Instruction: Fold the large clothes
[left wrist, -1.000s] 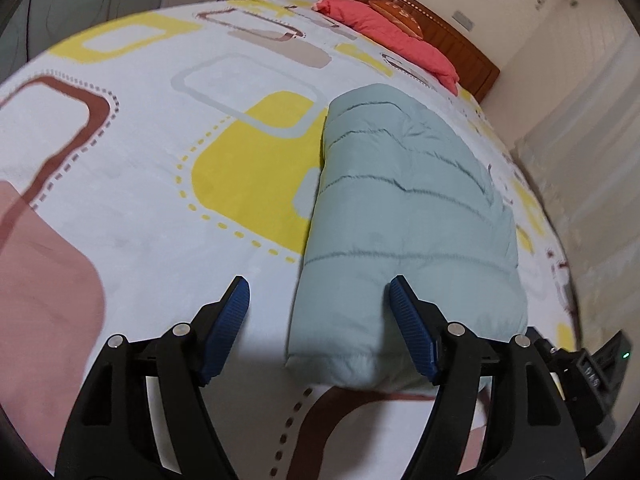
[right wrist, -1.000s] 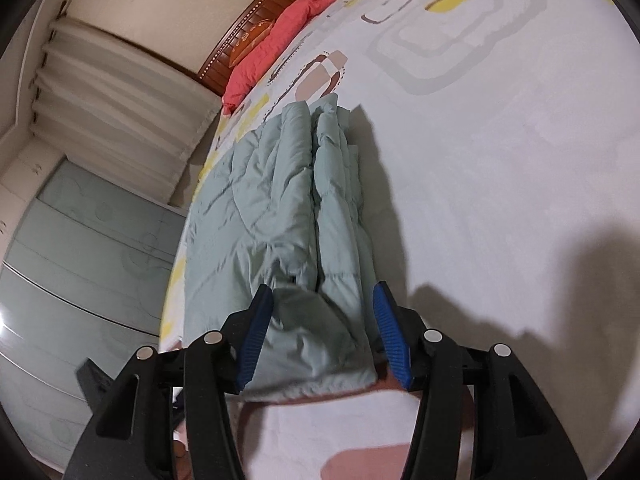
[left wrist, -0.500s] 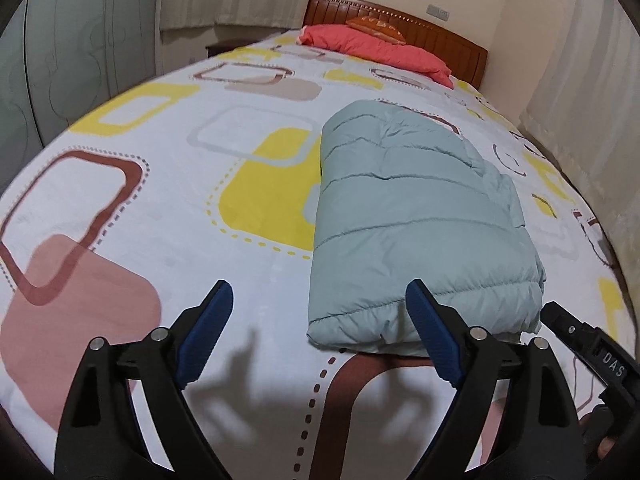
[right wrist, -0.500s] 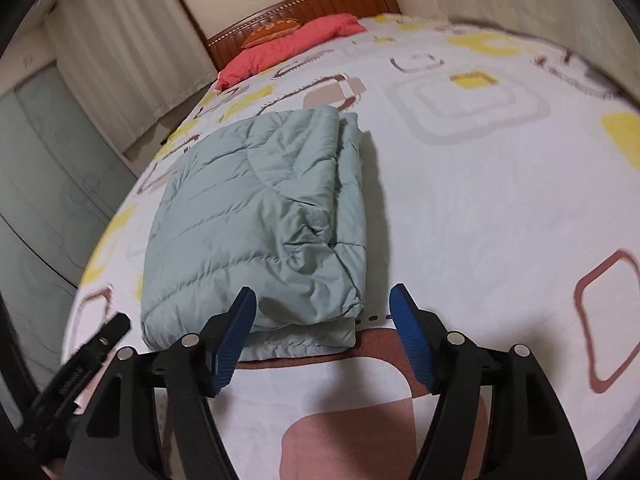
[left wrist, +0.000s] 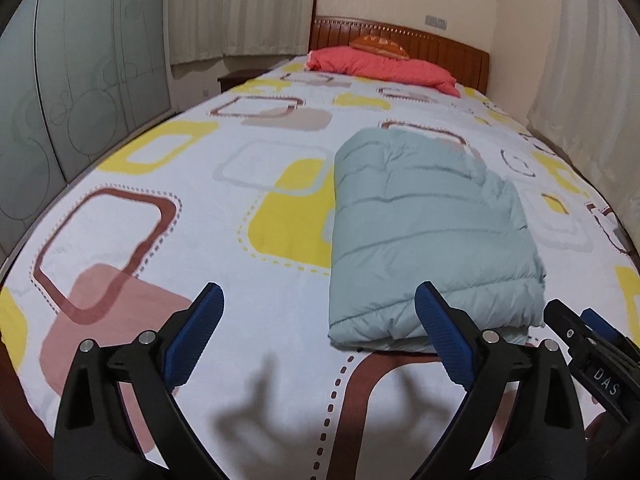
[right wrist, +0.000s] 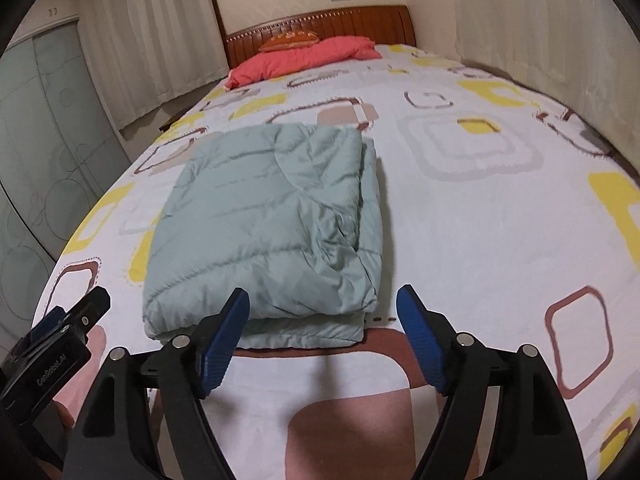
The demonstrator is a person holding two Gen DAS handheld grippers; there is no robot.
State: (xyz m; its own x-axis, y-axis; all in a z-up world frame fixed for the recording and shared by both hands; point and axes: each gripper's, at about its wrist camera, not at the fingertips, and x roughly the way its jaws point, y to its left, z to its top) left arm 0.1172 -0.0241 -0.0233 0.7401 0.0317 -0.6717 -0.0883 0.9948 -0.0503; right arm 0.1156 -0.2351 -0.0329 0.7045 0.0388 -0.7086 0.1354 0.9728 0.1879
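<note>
A pale green padded garment (left wrist: 424, 232) lies folded into a thick rectangle on the patterned bed sheet (left wrist: 160, 208). In the left wrist view my left gripper (left wrist: 319, 294) hovers before the garment's near left corner. Its jaws are opening and nothing is between them; the right finger overlaps the fold's edge in the picture. In the right wrist view the same garment (right wrist: 272, 224) lies ahead. My right gripper (right wrist: 323, 296) stands just short of its near right corner, jaws opening, pads clear of the cloth.
A red pillow (left wrist: 380, 66) and a wooden headboard (left wrist: 440, 44) are at the far end of the bed. Frosted wardrobe doors (left wrist: 80, 80) run along the left, curtains (right wrist: 520, 32) along the right. A hand (right wrist: 92, 352) shows beside the left gripper's body.
Both grippers have let go of the garment's near edge, spread wider and drawn back and up. Both views have rolled level, and the garment now lies untouched.
</note>
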